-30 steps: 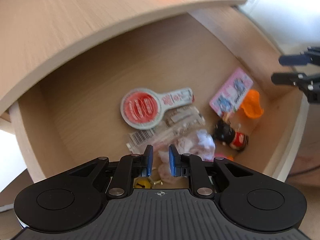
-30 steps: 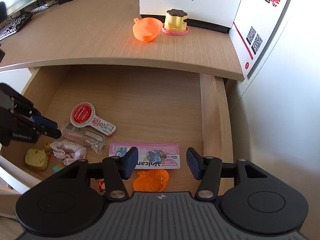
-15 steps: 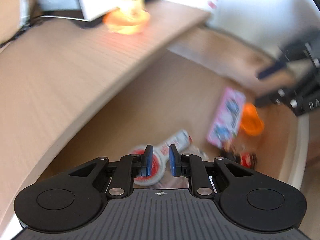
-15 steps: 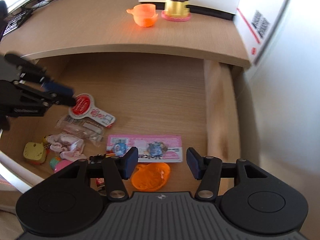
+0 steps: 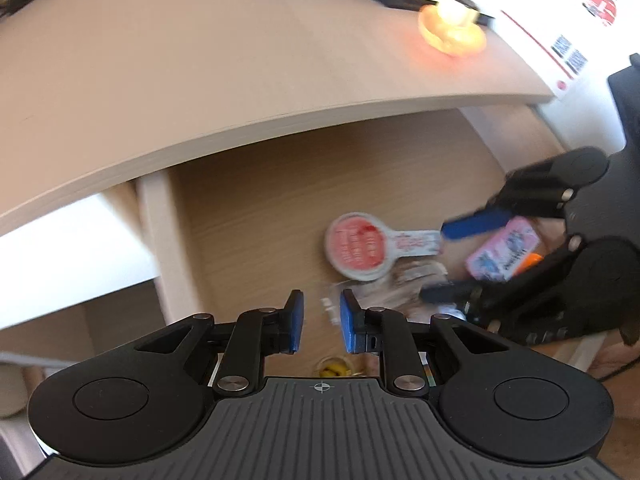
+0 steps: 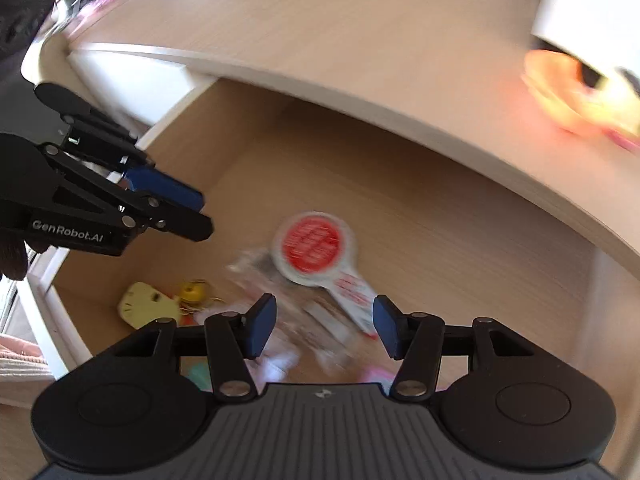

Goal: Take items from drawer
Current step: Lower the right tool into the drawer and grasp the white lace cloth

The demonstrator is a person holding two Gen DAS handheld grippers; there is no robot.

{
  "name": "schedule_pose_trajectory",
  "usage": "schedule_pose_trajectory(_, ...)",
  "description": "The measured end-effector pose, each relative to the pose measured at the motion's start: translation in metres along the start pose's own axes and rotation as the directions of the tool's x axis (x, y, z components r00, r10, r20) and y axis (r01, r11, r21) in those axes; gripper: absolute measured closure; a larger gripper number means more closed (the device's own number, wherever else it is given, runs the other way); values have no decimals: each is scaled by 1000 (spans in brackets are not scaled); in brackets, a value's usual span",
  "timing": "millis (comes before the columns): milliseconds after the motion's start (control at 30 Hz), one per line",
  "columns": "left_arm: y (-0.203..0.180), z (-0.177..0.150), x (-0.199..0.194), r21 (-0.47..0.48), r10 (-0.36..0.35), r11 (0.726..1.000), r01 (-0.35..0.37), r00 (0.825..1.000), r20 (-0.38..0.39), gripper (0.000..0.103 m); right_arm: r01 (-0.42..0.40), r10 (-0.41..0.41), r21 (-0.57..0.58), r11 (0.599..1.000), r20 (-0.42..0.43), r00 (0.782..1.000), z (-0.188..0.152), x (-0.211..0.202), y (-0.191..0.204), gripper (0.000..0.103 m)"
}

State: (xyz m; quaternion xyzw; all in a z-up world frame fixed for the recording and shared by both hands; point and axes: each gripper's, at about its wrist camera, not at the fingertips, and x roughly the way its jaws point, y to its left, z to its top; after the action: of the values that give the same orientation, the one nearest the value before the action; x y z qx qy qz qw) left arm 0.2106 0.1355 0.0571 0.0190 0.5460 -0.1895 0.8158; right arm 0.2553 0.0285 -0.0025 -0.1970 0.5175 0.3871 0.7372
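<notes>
Above the open drawer, your right gripper hangs spread wide over the red paddle; your left gripper is narrowly parted, empty.

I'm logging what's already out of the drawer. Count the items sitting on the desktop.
2 visible, both blurred: an orange bowl-like piece and a pale yellow item just behind it, touching or nearly so, near the white box. Others may sit outside the frames.
</notes>
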Motion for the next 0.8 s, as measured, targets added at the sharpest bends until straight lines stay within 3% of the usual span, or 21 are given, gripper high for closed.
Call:
schedule_pose_trajectory(133, 10, -3, -9, -55, 40, 998, -37, 998, 50, 81, -97, 89, -75, 992, -108, 990, 9, 21, 30, 49)
schedule_pose_trajectory(233, 15, -4, -16, -85, 30, 996, -22, 995, 90, 81, -59, 38, -103, 993, -198, 979, 3, 40, 39, 51)
schedule_pose_trajectory(333, 14, -6, -20, -70, 13, 998, -5, 994, 110, 81, -31, 17, -56, 998, -235, 972, -4, 45, 28, 81)
schedule_pose_trajectory(400, 13, -8, -20, -49, -10, 999, 16, 993, 117, 81, 8, -12, -21, 1000, -207, 978, -6, 36, 17, 93)
schedule_pose_trajectory(600, -10, -11, -9, 107, -99, 990, 89, 991, 90, 82, 100, -93, 236, 967, -40, 995, -12, -22, -32, 96)
schedule_pose_trajectory(800, -45, 2, 15, 303, -64, 952, 49, 997, 40, 81, 246, -266, 324, 913, 19, 964, -32, -58, -65, 96)
